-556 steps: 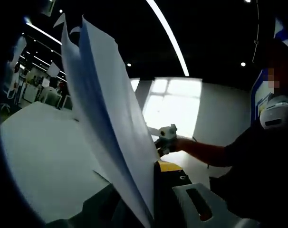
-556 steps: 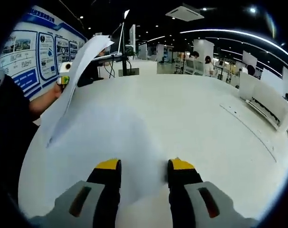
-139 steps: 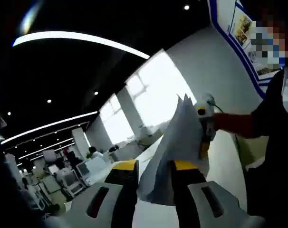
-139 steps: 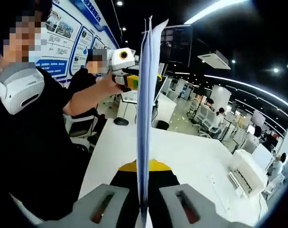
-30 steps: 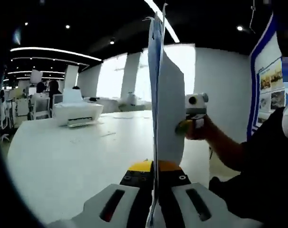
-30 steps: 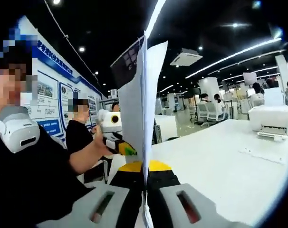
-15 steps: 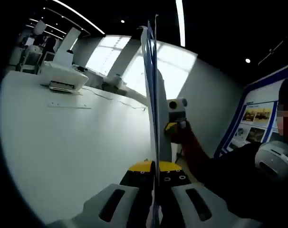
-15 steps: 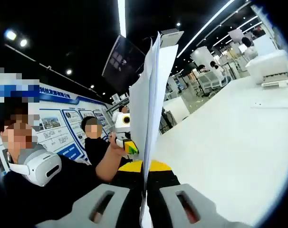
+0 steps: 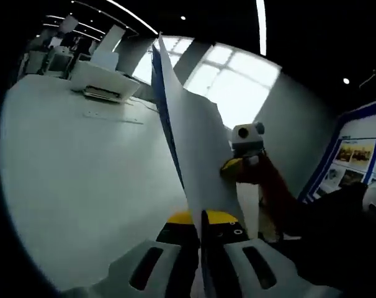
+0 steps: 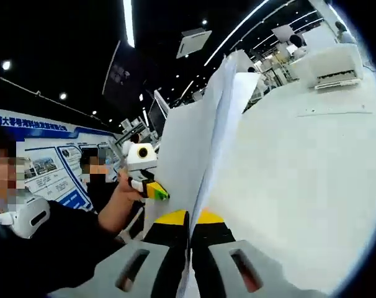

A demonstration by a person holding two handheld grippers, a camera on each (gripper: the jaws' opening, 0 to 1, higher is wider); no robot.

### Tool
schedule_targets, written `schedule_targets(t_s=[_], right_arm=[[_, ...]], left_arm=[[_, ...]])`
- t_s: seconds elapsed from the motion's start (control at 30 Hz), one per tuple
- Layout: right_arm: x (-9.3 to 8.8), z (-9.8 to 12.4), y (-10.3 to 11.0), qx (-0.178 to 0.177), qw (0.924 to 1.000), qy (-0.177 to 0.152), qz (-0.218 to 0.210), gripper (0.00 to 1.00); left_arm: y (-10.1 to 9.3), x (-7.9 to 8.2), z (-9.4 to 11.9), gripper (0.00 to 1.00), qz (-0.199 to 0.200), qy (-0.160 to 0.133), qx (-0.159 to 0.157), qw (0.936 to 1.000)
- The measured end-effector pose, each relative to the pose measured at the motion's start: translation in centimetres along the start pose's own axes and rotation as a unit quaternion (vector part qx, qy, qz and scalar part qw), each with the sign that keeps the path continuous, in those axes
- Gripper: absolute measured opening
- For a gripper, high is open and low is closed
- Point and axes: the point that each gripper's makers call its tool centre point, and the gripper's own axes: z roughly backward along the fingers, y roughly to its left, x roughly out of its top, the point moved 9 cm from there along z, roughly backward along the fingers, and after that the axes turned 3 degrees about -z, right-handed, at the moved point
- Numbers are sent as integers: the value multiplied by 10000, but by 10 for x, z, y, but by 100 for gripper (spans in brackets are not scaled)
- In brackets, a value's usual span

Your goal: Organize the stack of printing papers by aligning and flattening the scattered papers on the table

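Observation:
A stack of white printing papers (image 9: 194,143) is held on edge above the white table (image 9: 82,180). My left gripper (image 9: 200,222) is shut on its near edge, and the sheets lean up to the left. The right gripper (image 9: 236,167), in a person's hand, grips the stack's far side. In the right gripper view, my right gripper (image 10: 189,221) is shut on the same stack (image 10: 197,143), which leans up to the right, its upper sheets fanned slightly apart. The left gripper (image 10: 149,188) clamps the stack's other edge there, held by a hand.
A white printer (image 9: 104,81) stands at the table's far side, seen too as the printer (image 10: 329,62), with a sheet (image 10: 334,112) lying flat in front of it. A person in black (image 10: 58,242) stands close behind the stack. Blue wall posters (image 9: 352,158) hang on the wall.
The stack, upright half a second ago, now leans over, with its top sheets spreading a little. Both views have rolled with the hands. Both grippers keep their hold.

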Motion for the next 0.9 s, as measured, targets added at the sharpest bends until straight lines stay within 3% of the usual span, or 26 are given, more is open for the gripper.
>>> schedule_targets(t_s=[0.2,0.43,0.53,0.9], right_arm=[[-11,-13,-12,-357,9990,100,260,0],[-6,-15,-37,-470,9984,141,294,0],[-6,-16,-43,-585,9973,220,385,0],[-13,-20,-52,-755,9959,384,321,0]], left_arm=[[14,-12,-10,7,-353,206,429,9982],[23,-16,-14,9,-580,316,682,9955],[29,-18,-15,15,-711,372,957,9922],[37,-24,-17,18,-709,513,1072,9904]])
